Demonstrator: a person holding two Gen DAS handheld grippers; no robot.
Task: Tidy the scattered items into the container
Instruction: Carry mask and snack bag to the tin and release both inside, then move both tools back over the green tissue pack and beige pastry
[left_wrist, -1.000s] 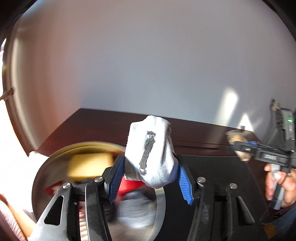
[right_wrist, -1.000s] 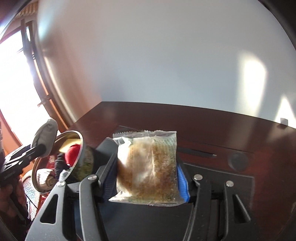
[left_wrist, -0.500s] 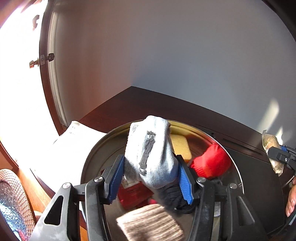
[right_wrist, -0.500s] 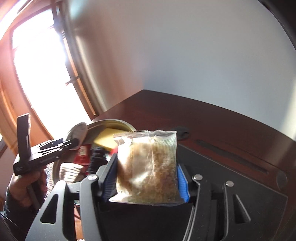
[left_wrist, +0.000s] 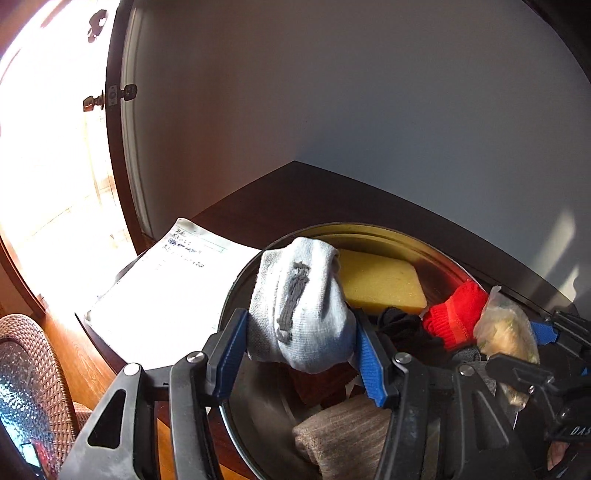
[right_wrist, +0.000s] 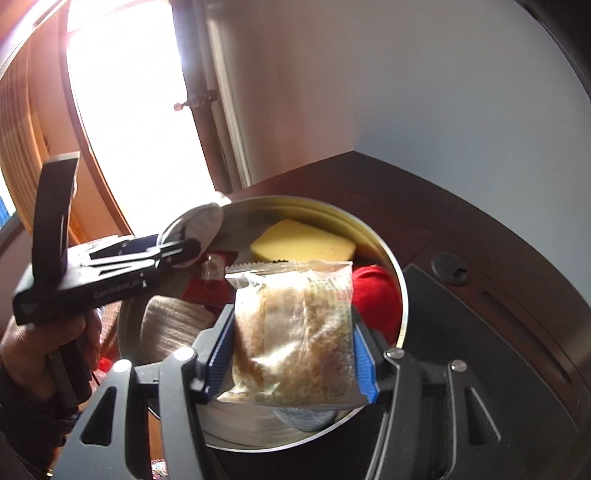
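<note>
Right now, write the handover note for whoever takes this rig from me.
Left gripper: shut on the grey sock, held above the round metal tin.
Right gripper: shut on the clear snack packet, also over the tin.
Already in the tin: yellow sponge, red knit item, black fabric, beige knit item, red sachet.
Left to do: open both grippers to drop the sock and packet in.
A printed sheet lies on the dark table beside the tin; whether it belongs in is unclear.
</note>
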